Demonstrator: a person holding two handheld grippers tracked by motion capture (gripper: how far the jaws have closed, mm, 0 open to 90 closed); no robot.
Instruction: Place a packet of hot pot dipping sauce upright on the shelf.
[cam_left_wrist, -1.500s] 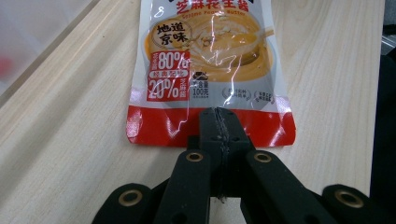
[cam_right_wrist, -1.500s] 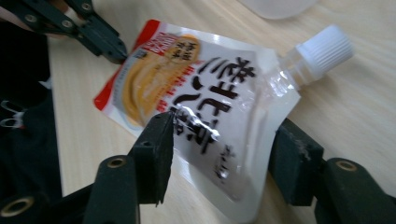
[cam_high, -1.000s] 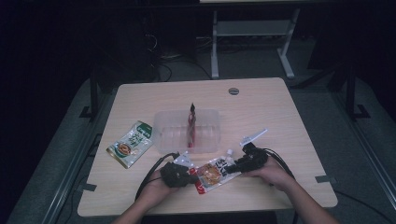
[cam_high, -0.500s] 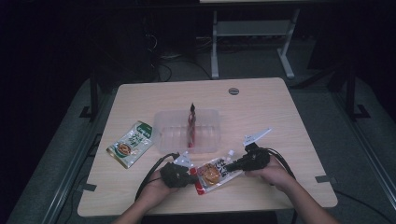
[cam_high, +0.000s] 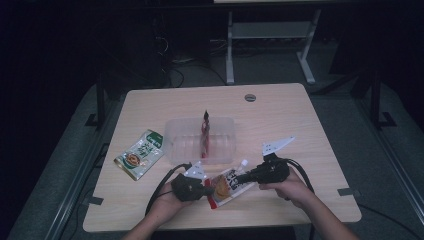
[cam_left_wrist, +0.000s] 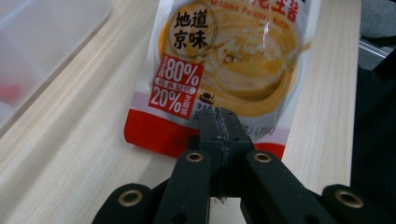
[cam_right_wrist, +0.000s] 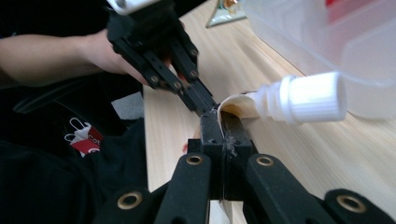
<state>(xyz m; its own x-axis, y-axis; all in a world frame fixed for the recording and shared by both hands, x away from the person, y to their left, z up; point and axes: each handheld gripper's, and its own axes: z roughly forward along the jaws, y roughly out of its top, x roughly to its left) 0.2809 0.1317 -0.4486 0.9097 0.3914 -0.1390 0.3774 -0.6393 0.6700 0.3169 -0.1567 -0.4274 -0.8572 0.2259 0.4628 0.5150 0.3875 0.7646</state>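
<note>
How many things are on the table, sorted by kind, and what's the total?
Spouted sauce pouch: 1
Green snack packet: 1
Clear plastic tub: 1
Red packet standing in the tub: 1
Total: 4

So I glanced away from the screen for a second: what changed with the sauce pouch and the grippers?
The right gripper has just closed its jaws on the top edge of the sesame peanut butter pouch, beside its white cap, and lifted that end slightly. The left gripper stayed clamped on the pouch's bottom edge. The clear container and the green packet haven't moved.
</note>
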